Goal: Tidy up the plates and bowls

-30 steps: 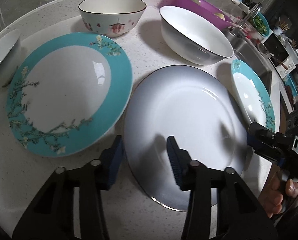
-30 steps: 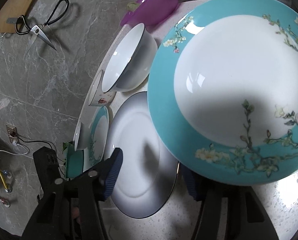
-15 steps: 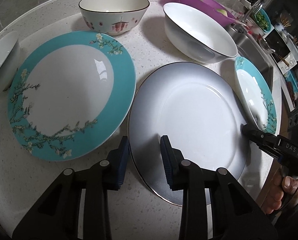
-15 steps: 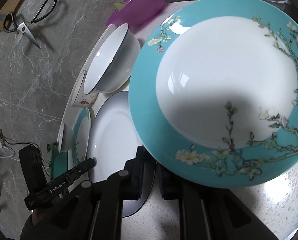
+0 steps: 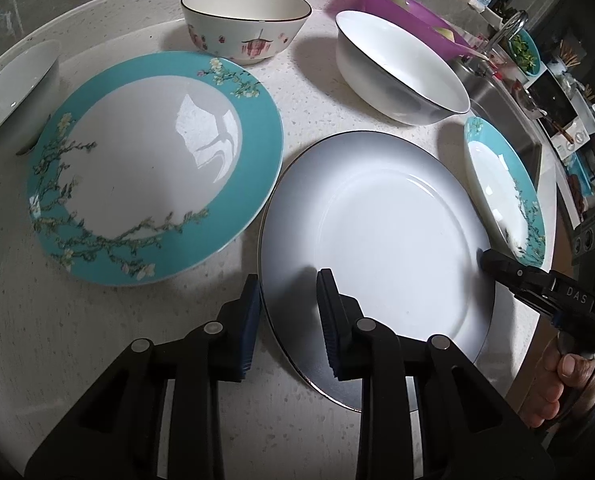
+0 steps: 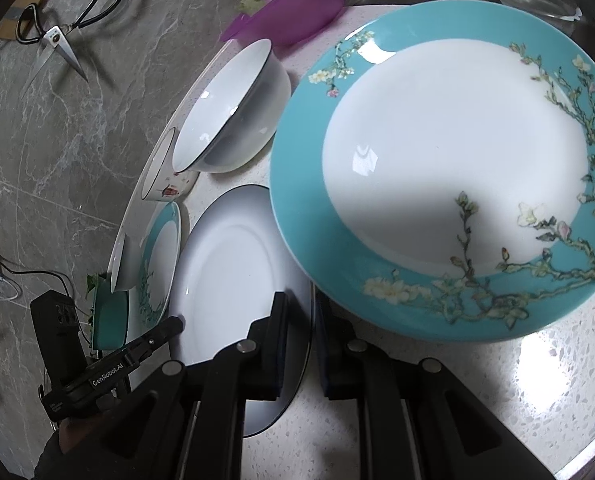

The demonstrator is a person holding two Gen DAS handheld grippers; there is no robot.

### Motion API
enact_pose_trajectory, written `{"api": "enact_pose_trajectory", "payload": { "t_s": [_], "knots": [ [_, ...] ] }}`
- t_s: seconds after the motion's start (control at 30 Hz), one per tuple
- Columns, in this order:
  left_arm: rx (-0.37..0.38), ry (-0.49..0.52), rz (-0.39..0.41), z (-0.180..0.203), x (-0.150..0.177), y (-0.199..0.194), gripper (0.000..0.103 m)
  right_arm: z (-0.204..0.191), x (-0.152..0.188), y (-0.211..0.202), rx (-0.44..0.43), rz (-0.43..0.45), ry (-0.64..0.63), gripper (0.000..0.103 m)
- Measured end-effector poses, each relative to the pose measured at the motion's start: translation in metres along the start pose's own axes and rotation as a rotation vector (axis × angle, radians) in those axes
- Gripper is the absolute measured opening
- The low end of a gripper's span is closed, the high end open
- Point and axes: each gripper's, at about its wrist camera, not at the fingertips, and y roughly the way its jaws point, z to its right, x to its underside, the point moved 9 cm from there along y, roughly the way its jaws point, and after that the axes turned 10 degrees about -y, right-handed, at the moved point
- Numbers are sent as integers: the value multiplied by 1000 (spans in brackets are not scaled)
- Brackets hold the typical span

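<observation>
right gripper is clamping the rim of the grey-white plate | left gripper is touching its far edge | teal floral plate is lying beside
</observation>
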Motion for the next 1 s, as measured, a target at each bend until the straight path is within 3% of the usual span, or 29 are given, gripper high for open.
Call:
{"api": "enact_pose_trajectory", "payload": {
  "t_s": [0.33,0.63,0.83,1.0],
  "knots": [
    [4,-3,29,2,17,-21,25,-8,5,-12,8,7,-50,15],
    [-17,-8,95,7,45,-75,25,-30,17,-35,-16,-7,-128,16],
    [-53,-86,127,-8,79,-107,25,-52,28,-40,-61,-47,-211,16],
    [-78,-172,133,-30,109,-111,25,-63,44,-27,-90,-116,-271,16]
  ]
}}
